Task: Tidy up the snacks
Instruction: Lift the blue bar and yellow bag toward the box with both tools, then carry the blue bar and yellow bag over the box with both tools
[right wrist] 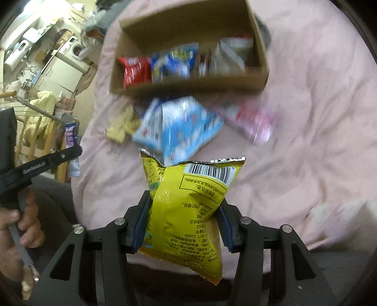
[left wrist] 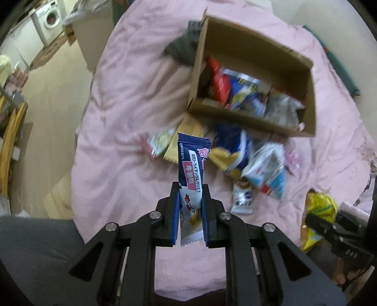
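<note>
My left gripper (left wrist: 190, 195) is shut on a blue-and-white snack bar wrapper (left wrist: 192, 164), held upright above the pink bedspread. My right gripper (right wrist: 185, 204) is shut on a yellow chip bag (right wrist: 188, 202), also held above the bed. An open cardboard box (left wrist: 249, 120) lies ahead with red, blue and silver snack packs inside (right wrist: 165, 63). Loose snacks lie in front of the box: a light-blue pack (right wrist: 181, 127), a pink pack (right wrist: 256, 120) and a small yellow pack (right wrist: 120, 127). The right gripper with its yellow bag shows at the right edge of the left wrist view (left wrist: 318, 216).
The pink bedspread (left wrist: 132, 94) covers the bed. A dark grey cloth (left wrist: 183, 47) lies behind the box. A washing machine (left wrist: 48, 21) and floor are at the far left. A wooden rack (right wrist: 35, 138) stands left of the bed. A hand holds the left gripper's handle (right wrist: 26, 219).
</note>
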Tool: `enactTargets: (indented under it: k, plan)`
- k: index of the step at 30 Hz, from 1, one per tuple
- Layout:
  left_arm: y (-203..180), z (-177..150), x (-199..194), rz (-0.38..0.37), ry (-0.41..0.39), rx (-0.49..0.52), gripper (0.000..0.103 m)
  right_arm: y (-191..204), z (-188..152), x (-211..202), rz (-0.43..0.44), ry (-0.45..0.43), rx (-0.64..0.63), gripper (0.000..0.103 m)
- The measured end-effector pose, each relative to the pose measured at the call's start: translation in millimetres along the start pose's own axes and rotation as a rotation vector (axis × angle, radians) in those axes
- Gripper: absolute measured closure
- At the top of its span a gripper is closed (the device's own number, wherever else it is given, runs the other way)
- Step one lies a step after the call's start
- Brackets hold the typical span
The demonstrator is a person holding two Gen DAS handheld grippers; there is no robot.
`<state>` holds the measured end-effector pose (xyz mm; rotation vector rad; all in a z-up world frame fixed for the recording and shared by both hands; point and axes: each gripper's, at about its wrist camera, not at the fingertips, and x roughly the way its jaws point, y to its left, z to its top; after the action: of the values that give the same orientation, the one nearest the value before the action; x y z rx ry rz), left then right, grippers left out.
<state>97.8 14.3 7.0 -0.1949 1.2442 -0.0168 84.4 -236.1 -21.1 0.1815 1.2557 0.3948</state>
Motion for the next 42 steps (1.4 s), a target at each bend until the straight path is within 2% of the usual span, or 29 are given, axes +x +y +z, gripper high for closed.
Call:
enactTargets:
  k: [3, 9, 16, 24, 27, 29, 32, 35, 42]
  plan:
    - [-11, 13, -13, -0.001, -0.057, 0.034, 0.090, -3, 17, -15, 0.006, -0.058, -0.003, 0.050]
    - [-24, 50, -16, -0.020, -0.112, 0.054, 0.090, 7, 58, -29, -0.025, -0.142, -0.042, 0.050]
    - [-45, 94, -9, -0.012, -0.152, 0.115, 0.090, 12, 105, -19, -0.024, -0.172, -0.057, 0.050]
    - [-59, 135, 12, -0.032, -0.172, 0.131, 0.090, -2, 157, 2, -0.020, -0.203, -0.026, 0.050]
    - [-64, 146, 20, -0.012, -0.200, 0.148, 0.090, -7, 171, 10, -0.021, -0.222, -0.014, 0.050]
    - [-69, 151, 28, 0.036, -0.234, 0.175, 0.090, -9, 176, 16, -0.023, -0.244, -0.011, 0.050]
    - [-71, 155, 42, 0.027, -0.261, 0.193, 0.090, -13, 175, 26, -0.063, -0.322, -0.047, 0.050]
    - [-67, 157, 51, -0.033, -0.257, 0.167, 0.090, -24, 174, 40, -0.045, -0.317, -0.020, 0.050]
    - [-70, 160, 59, -0.043, -0.314, 0.197, 0.090, -33, 182, 56, -0.026, -0.292, -0.001, 0.050]
